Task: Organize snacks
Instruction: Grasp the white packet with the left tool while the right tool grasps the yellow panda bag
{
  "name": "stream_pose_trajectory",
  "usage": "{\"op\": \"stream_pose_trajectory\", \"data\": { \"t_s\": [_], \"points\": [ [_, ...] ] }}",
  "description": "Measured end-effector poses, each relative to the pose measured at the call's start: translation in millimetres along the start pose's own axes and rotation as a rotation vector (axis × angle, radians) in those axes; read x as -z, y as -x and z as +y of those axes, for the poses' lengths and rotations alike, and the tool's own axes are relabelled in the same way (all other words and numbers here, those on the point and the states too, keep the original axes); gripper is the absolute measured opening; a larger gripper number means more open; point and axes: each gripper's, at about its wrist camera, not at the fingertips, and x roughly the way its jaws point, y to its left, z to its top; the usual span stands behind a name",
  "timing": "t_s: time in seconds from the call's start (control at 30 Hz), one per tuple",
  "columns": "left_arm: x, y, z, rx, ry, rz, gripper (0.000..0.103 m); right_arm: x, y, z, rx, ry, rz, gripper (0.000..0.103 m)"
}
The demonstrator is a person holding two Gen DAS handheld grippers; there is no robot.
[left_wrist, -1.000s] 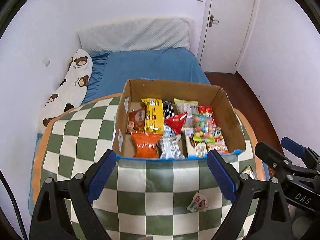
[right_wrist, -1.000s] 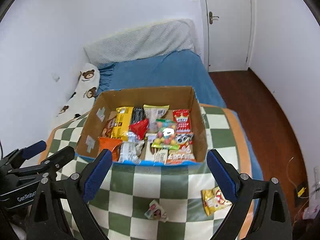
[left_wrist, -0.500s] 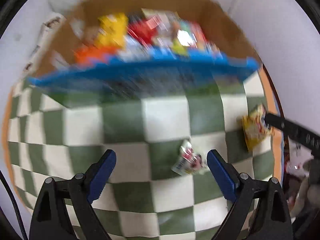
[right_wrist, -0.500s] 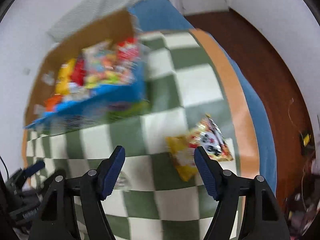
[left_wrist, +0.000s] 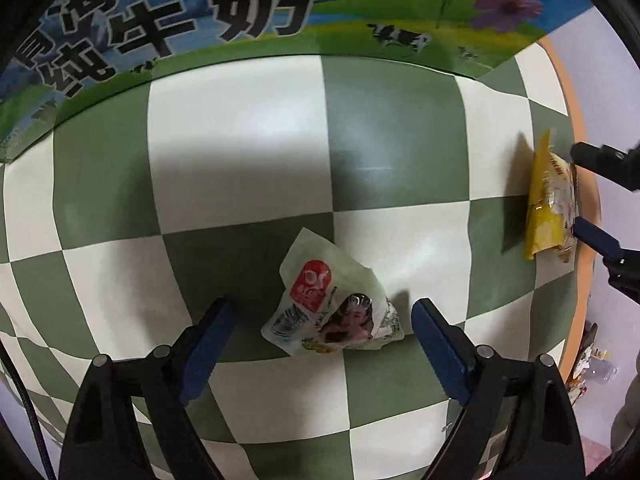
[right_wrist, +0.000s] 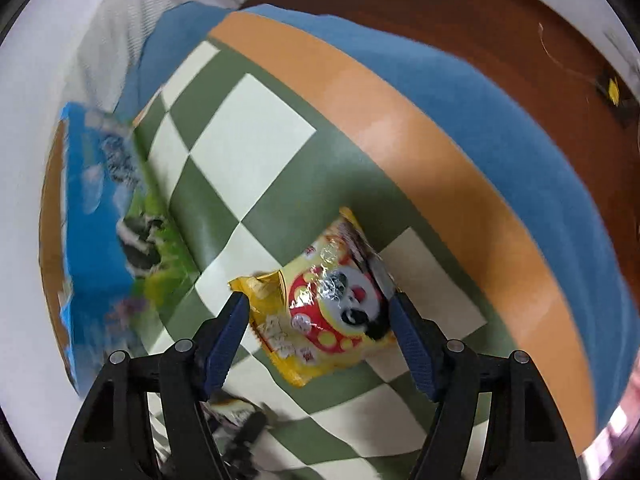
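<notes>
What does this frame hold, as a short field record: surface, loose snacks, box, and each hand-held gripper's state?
surface: green-and-white checked tablecloth
loose snack 1: white packet, lying between the open left hand-held gripper fingers
loose snack 2: yellow panda packet, tilted up between the open right hand-held gripper fingers; contact unclear
box: printed carton, behind both packets
</notes>
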Motion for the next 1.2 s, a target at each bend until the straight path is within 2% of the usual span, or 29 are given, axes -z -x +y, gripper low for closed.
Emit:
{"op": "stream_pose_trajectory", "data": {
  "t_s": [0.07, 0.13, 0.23, 0.3, 0.37, 0.43, 0.5, 0.53, 0.6, 0.7, 0.83, 0.93, 0.97, 1.03, 1.2],
  "points": [
    [1.2, -0.1, 0.1, -0.005, 0.006, 0.000, 0.090, -3.4, -11.1, 3.6, 0.006, -0.025, 0.013, 0.075],
    [2.1, -0.7, -0.2, -0.007, 0.009, 0.003, 0.091, -3.7, -19.6, 12.4, 0.038, 0.019, 0.015, 0.075],
    [6.2, 1.4, 0.7, -0.002, 0.017, 0.006, 0.091, 5.5, -29.6, 46.1, 0.144, 0.291, 0.019, 0.075],
    [9.5, 1.9, 0.5, 0.002, 0.022, 0.008, 0.090, 23.8, -35.4, 70.1, 0.225, 0.539, 0.035, 0.075],
    [12.3, 2.5, 0.2, 0.007, 0.031, 0.010, 0.090, 38.7, -34.2, 77.9, 0.294, 0.663, 0.044, 0.075],
    [12.1, 4.1, 3.9, 0.016, 0.042, 0.009, 0.090, 42.9, -22.0, 74.1, 0.295, 0.657, 0.023, 0.075],
    [14.3, 4.5, 7.4, 0.024, 0.055, 0.010, 0.090, 38.5, -4.5, 60.3, 0.217, 0.529, 0.001, 0.083],
    [15.5, 4.8, 9.1, 0.028, 0.059, 0.011, 0.090, 34.3, 3.7, 47.6, 0.157, 0.414, -0.007, 0.086],
    [15.4, 4.7, 9.5, 0.033, 0.067, 0.015, 0.090, 28.5, 4.0, 32.0, 0.077, 0.273, 0.007, 0.087],
    [16.0, 4.0, 10.9, 0.035, 0.073, 0.020, 0.090, 17.4, -17.2, 20.3, 0.054, 0.139, 0.050, 0.087],
    [20.5, 0.2, 19.2, 0.032, 0.070, 0.022, 0.090, 8.4, -45.0, 18.7, 0.071, 0.056, 0.075, 0.087],
    [12.5, -2.1, 22.9, 0.024, 0.061, 0.027, 0.090, 16.0, -57.2, 37.9, 0.141, 0.181, 0.057, 0.086],
    [14.7, -2.6, 22.1, 0.023, 0.060, 0.028, 0.090, 21.9, -60.3, 48.3, 0.180, 0.272, 0.045, 0.080],
    [18.4, -2.1, 20.8, 0.020, 0.058, 0.029, 0.090, 35.7, -65.7, 62.0, 0.245, 0.441, 0.031, 0.075],
    [29.0, 0.7, 15.4, -0.016, 0.005, 0.014, 0.090, 62.9, -69.0, 72.8, 0.315, 0.687, 0.045, 0.070]
  ]
}}
